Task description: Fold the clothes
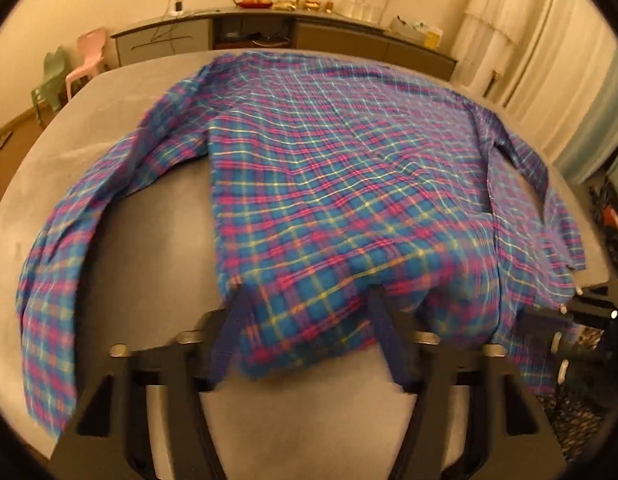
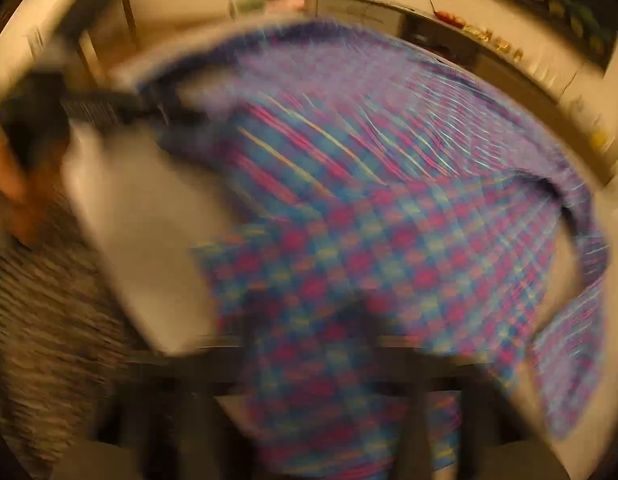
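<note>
A blue, pink and yellow plaid shirt (image 1: 329, 160) lies spread on the grey table (image 1: 149, 240), one sleeve trailing to the left. My left gripper (image 1: 309, 312) is at the near hem, open. Its blue fingers (image 1: 237, 320) stand wide apart with loose hem cloth draped between them, not pinched. The right gripper (image 1: 589, 312) shows at the shirt's right corner. The right wrist view is heavily blurred: the shirt (image 2: 389, 160) covers the right gripper (image 2: 315, 320) and hangs down between its fingers, which read as shut on the cloth. The left gripper (image 2: 109, 108) is a dark smear at the upper left.
A long sideboard (image 1: 269, 28) with dishes stands against the far wall. Two small plastic chairs (image 1: 89, 56) are at the back left and pale curtains (image 1: 529, 40) at the right. Patterned carpet (image 2: 41, 300) lies beside the table's near corner (image 2: 141, 220).
</note>
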Available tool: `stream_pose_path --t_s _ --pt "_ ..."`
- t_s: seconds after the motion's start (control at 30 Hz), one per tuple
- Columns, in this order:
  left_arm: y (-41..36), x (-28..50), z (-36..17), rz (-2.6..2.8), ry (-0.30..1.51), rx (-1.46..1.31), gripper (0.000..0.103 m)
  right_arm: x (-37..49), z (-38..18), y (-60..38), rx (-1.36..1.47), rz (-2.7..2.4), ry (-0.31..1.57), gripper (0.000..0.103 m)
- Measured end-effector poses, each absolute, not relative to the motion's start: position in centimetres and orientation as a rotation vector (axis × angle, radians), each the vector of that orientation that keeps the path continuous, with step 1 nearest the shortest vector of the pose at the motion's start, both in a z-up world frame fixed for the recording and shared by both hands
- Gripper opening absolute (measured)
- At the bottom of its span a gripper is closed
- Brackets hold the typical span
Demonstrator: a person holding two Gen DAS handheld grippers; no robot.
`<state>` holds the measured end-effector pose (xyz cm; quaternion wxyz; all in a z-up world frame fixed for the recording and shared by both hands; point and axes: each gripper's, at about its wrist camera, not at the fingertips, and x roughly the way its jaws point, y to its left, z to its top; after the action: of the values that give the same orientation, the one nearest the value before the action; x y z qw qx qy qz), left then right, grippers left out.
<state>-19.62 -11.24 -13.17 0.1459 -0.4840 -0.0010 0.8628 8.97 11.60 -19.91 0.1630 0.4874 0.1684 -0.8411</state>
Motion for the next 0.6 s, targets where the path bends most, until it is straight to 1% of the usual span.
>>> stream_pose_path --t_s 0.03,0.07,0.1,0.17,0.23,0.27,0.3,0.37,0.4,0.43,0.47,0.5,0.53,0.57,0.6 --pt "-11.2 -20.3 -13.0 2.479 -0.015 -1.408 0.002 9.3 -18.7 12.8 1.372 -2.441 0.461 0.000" --pt "-11.2 -20.9 -12.8 2.473 -0.027 -1.421 0.002 9.7 -16.8 14.4 1.338 -2.500 0.415 0.000" --pt "-11.5 -21.1 -11.5 2.486 -0.054 -1.387 0.002 10.4 -14.3 16.5 1.285 -2.570 0.344 0.000" --pt "-12.5 -21.6 -7.4 2.520 -0.110 -1.288 0.002 12.5 -8.8 21.4 1.171 -2.691 0.132 0.000" --pt "-13.8 -21.8 -3.3 2.555 -0.167 -1.191 0.001 15.2 -4.8 26.8 1.086 -2.809 -0.034 0.000" --pt "-14.6 -21.7 -1.9 2.551 -0.223 -1.169 0.001 16.1 -4.0 28.5 1.080 -2.845 -0.061 0.000" --pt "-15.4 -21.6 -0.5 2.545 -0.279 -1.147 0.001 16.8 -3.7 29.9 1.089 -2.873 -0.068 0.003" --pt "-15.5 -21.5 -0.9 2.516 -0.319 -1.180 0.001 16.9 -5.3 30.0 1.144 -2.861 -0.072 0.008" --pt "-15.2 -21.3 -1.4 2.502 -0.322 -1.206 0.002 16.9 -6.6 29.3 1.178 -2.835 -0.083 0.022" --pt "-14.6 -21.2 -2.6 2.493 -0.298 -1.250 0.002 16.8 -8.0 27.5 1.194 -2.788 -0.063 0.050" --pt "-13.9 -20.8 -4.0 2.474 -0.288 -1.301 0.002 16.7 -9.3 25.3 1.201 -2.732 -0.033 0.059" --pt "-13.6 -20.2 -5.3 2.460 -0.293 -1.342 0.002 16.7 -10.6 23.2 1.208 -2.676 -0.004 0.062" --pt "-13.6 -19.5 -6.2 2.466 -0.293 -1.366 0.003 16.6 -11.9 21.1 1.213 -2.620 0.025 0.062" --pt "-13.6 -18.8 -7.1 2.472 -0.293 -1.391 0.004 16.3 -13.5 18.8 1.227 -2.572 0.107 0.063" --pt "-13.6 -18.2 -7.9 2.487 -0.285 -1.408 0.015 16.0 -15.2 16.5 1.242 -2.524 0.209 0.064"
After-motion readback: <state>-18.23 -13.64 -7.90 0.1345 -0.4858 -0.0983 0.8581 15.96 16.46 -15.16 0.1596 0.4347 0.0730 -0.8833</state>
